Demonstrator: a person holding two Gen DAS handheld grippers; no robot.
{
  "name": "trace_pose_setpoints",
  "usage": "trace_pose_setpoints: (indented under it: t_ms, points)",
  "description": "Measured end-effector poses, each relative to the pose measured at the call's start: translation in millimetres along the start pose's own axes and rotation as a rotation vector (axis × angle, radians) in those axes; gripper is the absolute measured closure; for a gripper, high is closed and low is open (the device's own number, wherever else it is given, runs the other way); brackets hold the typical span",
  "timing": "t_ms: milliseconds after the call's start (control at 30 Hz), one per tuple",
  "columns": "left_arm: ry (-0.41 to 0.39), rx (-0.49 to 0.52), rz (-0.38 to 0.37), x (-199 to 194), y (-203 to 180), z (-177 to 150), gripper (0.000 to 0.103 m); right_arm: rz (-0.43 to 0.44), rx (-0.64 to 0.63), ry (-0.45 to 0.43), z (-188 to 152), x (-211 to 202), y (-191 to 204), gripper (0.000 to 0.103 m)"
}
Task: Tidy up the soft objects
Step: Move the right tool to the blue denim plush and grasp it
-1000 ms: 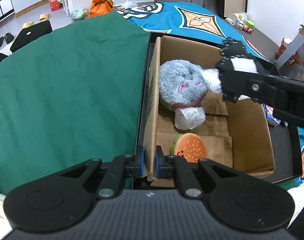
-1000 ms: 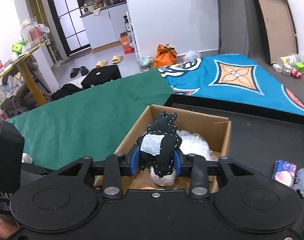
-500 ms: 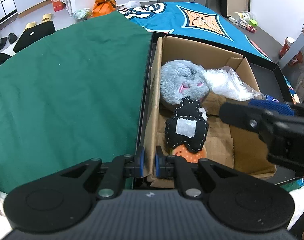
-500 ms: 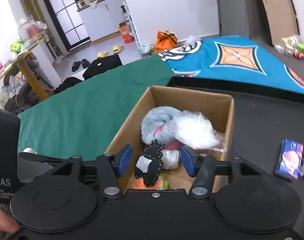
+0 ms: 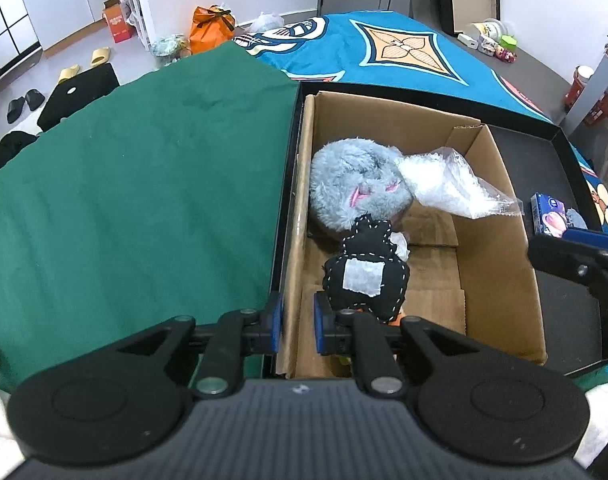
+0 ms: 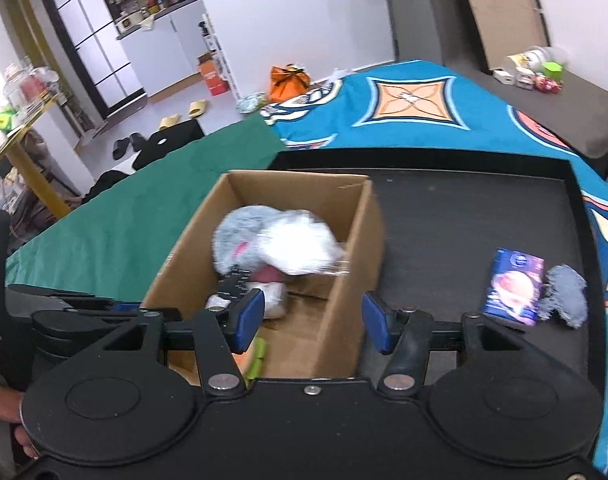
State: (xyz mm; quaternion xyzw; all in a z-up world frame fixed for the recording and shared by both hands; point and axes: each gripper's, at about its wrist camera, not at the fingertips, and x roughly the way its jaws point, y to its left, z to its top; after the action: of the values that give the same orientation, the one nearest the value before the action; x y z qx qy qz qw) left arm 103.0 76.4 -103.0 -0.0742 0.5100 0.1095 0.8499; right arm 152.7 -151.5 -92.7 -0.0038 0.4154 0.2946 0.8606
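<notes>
Since the left gripper (image 5: 296, 327) pinches the cardboard box (image 5: 500, 184) wall in narrow jaws, likely steadying it, the stitched black felt toy (image 5: 366, 276) lies inside against the fluffy grey plush (image 5: 354, 190) and crinkly bag (image 5: 448, 188); right gripper (image 6: 311, 322) hangs wide, empty.

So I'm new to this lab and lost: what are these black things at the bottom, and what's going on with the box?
Those are two hand-held claws, each with a fisheye camera looking along its fingers. The left claw grips the cardboard box by its wall. The right claw is open and holds nothing. In the box lie a grey plush, a white bagged item and a black stitched toy. A small printed packet lies outside on the black tray.
</notes>
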Motion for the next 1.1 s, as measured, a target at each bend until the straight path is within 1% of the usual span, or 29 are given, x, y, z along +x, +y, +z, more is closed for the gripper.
trace_pose_setpoints:
  t_ms: [100, 133, 167, 200, 267, 300, 367, 433, 567, 733, 867, 900, 967, 1100]
  points:
    - [0.007, 0.006, 0.014, 0.5, -3.1, 1.2, 0.085, -0.018, 0.015, -0.001, -2.1, -1.9, -11.5, 0.049]
    - [0.01, 0.009, 0.018, 0.8, -4.2, 1.7, 0.082, -0.023, 0.02, -0.001, -2.5, -2.4, -15.3, 0.049]
    - [0.013, 0.011, 0.021, 1.2, -5.3, 2.1, 0.077, -0.028, 0.025, 0.0, -2.8, -3.3, -19.1, 0.049]
    - [0.014, 0.012, 0.025, 1.4, -6.7, 2.5, 0.074, -0.033, 0.031, -0.001, -2.9, -4.0, -22.8, 0.049]
    - [0.012, 0.014, 0.034, 1.6, -10.0, 3.5, 0.064, -0.042, 0.041, -0.004, -3.1, -5.4, -30.3, 0.049]
    - [0.012, 0.017, 0.04, 1.8, -11.7, 4.1, 0.061, -0.047, 0.046, -0.006, -3.3, -6.0, -34.2, 0.049]
    - [0.016, 0.022, 0.059, 2.9, -15.7, 5.6, 0.051, -0.058, 0.061, -0.01, -2.9, -6.4, -43.5, 0.049]
    - [0.018, 0.027, 0.076, 4.3, -18.4, 6.4, 0.046, -0.071, 0.075, -0.013, -3.5, -6.9, -52.8, 0.049]
    - [0.026, 0.038, 0.085, 5.6, -22.7, 7.1, 0.044, -0.095, 0.095, -0.008, -6.3, -6.3, -69.7, 0.049]
    - [0.024, 0.054, 0.109, 6.4, -29.4, 8.9, 0.037, -0.116, 0.126, 0.0, -11.4, -4.1, -89.3, 0.049]
    - [0.03, 0.068, 0.121, 8.5, -34.8, 10.7, 0.036, -0.133, 0.145, 0.001, -13.2, -1.9, -102.4, 0.048]
    - [0.033, 0.072, 0.123, 9.4, -36.2, 11.3, 0.036, -0.138, 0.148, 0.002, -13.2, -1.2, -105.3, 0.048]
    - [0.038, 0.077, 0.127, 11.4, -39.2, 11.9, 0.035, -0.153, 0.159, -0.001, -12.9, 0.4, -112.1, 0.043]
    - [0.045, 0.082, 0.14, 14.3, -42.6, 13.0, 0.035, -0.189, 0.195, -0.005, -12.3, 5.4, -129.3, 0.041]
